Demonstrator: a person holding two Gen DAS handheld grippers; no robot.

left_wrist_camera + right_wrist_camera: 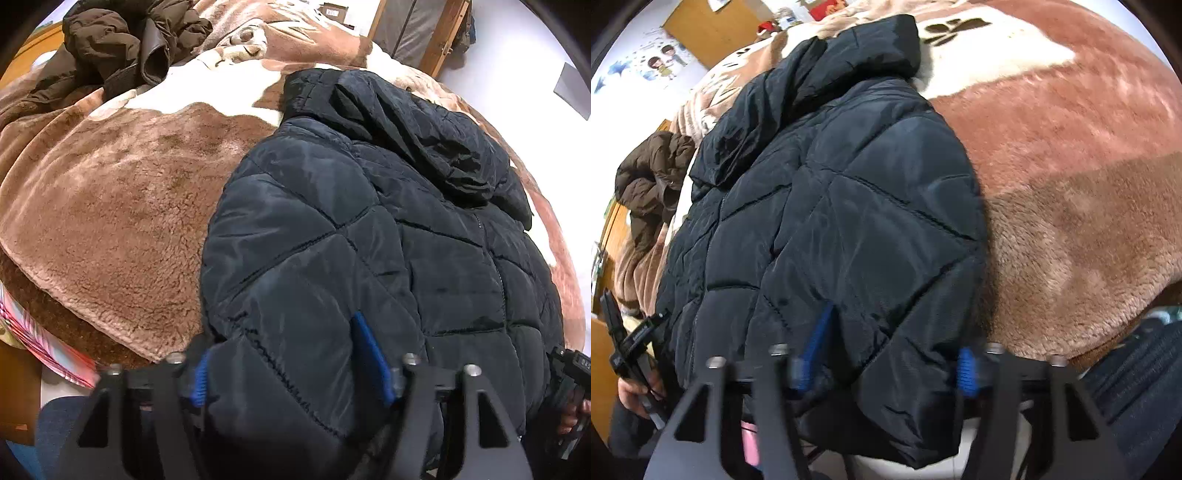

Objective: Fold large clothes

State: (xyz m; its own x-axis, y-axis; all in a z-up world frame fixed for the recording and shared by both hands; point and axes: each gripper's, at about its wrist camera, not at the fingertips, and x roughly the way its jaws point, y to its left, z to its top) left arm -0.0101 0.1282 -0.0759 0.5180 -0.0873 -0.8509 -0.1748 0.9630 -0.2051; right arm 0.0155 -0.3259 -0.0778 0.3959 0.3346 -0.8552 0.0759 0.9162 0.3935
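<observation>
This is a bedroom in a home. A bed takes up most of both views, covered by a plush fleece blanket (110,206) in brown, pink and cream patches with a dark paw-print motif (955,27). 2 padded winter coats lie on it: a black quilted jacket (369,240) and a crumpled brown coat (122,40). The white wall carries cartoon stickers (663,61) of 2 children and stars beside a wooden door (709,31). A wood-framed wardrobe (417,27) stands past the bed's far edge.
</observation>
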